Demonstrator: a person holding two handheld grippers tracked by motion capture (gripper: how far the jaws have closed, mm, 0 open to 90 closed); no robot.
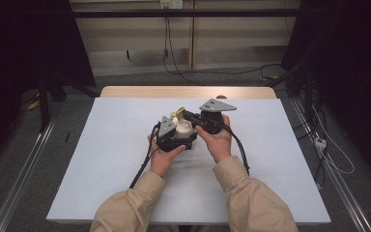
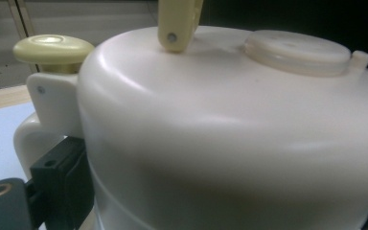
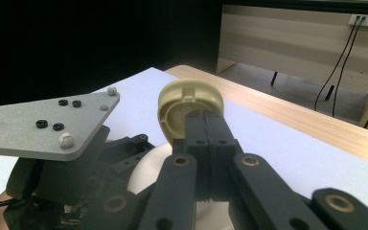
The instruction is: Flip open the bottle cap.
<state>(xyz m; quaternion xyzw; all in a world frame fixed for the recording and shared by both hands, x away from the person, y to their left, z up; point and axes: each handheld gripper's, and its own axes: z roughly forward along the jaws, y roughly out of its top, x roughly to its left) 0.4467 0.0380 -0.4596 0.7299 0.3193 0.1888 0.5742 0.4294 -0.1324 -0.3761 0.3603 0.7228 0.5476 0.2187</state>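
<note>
Jug: we have a cream plastic pump jug (image 1: 183,130) standing mid-table on the white sheet (image 1: 101,159), clamped between our two hands.
Left gripper (image 1: 176,137): its jaws stand either side of the jug body (image 2: 230,143), one black pad (image 2: 60,167) against the wall by the handle (image 2: 26,139); we judge it closed on the jug.
Right gripper (image 3: 205,125): its jaws are fully together, pinching the rim of the yellow flip lid (image 3: 190,108), which stands raised.
Risk, hinge: if we pull the lid past its stop, the small pivot (image 2: 172,37) could snap.
Risk, slip: a thin rim hold could let the lid drop shut.
Risk, tipping: a smooth round wall may twist in the left hold and spill whatever is inside; we cannot tell if it is full.
</note>
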